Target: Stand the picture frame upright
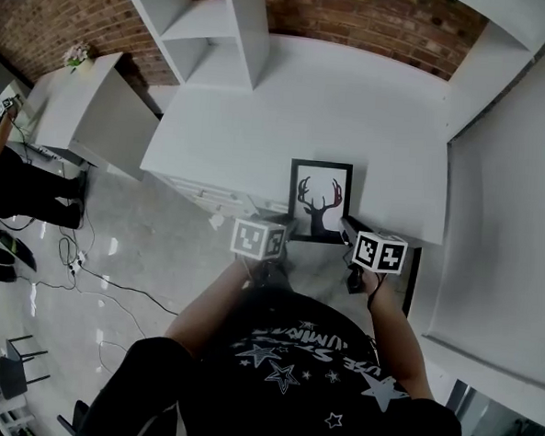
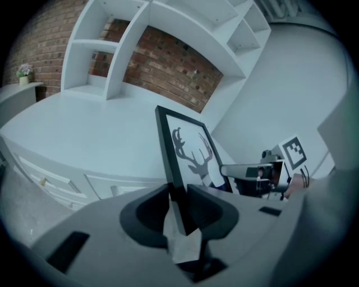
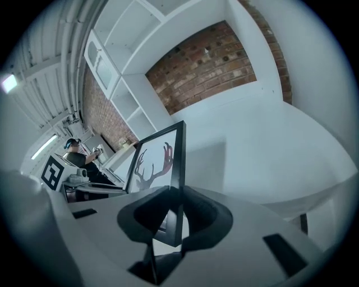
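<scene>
Picture frame: the picture frame [image 1: 319, 202], black with a deer drawing, is at the near edge of the white table [image 1: 352, 116], directly in front of the person.
Left gripper: the left gripper [image 1: 287, 225] has its jaws narrow and pressed on the left side bar of the frame, close to the lower corner. In the left gripper view the bar [image 2: 168, 151] comes straight out from between the jaws [image 2: 178, 204].
Right gripper: the right gripper [image 1: 348, 229] is closed in the same way on the right side bar. In the right gripper view the bar [image 3: 178, 162] goes up from between its jaws [image 3: 171, 216].
Key relation: the long side of the frame points away from both grippers, toward the shelves and the brick wall. The bottom edge is the nearest to the person. One gripper holds each lower corner, so neither hand is nearer than the other.
Tilt: in the gripper views the far end seems lifted from the table and throws a shadow [image 3: 210, 162] on it, but how steep the frame is cannot be told.
Step in hand: probably the frame is being turned up around its bottom edge.
Next move needs: both hands should rise together, so the frame does not twist.
Risk: the bottom edge is very near to the table edge and could slip off.
</scene>
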The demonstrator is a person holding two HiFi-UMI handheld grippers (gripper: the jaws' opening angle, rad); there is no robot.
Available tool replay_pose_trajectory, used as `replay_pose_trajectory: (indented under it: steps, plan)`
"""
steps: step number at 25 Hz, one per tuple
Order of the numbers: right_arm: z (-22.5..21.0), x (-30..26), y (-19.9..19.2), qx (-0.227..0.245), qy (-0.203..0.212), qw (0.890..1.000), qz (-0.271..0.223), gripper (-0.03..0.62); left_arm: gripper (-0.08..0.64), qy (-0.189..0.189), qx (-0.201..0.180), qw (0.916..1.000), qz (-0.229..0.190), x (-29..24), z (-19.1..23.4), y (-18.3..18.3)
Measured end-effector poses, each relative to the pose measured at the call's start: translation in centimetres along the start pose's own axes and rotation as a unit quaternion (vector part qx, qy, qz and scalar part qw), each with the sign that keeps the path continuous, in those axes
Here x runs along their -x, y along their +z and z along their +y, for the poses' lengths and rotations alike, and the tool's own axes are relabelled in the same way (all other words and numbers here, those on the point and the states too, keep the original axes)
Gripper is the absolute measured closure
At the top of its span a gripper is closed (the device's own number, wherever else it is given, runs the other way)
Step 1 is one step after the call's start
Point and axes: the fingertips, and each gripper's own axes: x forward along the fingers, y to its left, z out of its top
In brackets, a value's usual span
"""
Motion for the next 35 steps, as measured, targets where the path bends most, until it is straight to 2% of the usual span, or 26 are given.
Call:
replay_pose_trajectory:
  steps: [7, 18, 26, 35]
  plan:
    - [2.4, 2.5, 1.6, 0.048, 0.038, 0.998, -0.034, 0.509, 0.449, 0.020, 0.014, 0.9977, -0.063, 3.0, -1.6, 0.5]
    - [6.4, 2.7, 2.1, 0.085, 0.087, 0.992, -0.037, 0.509, 0.451, 0.052, 0.048, 0.9913, -0.111, 7.2, -1.2, 0.1]
    - [7.7, -0.4, 3.9, 0.095, 0.100, 0.990, -0.034, 0.508, 0.450, 0.060, 0.058, 0.9881, -0.129, 7.1, 2.1, 2.1]
    - [10.7, -7.1, 9.6, 0.110, 0.095, 0.988, -0.050, 0.508, 0.449, 0.056, 0.060, 0.9866, -0.141, 7.1, 9.3, 8.1]
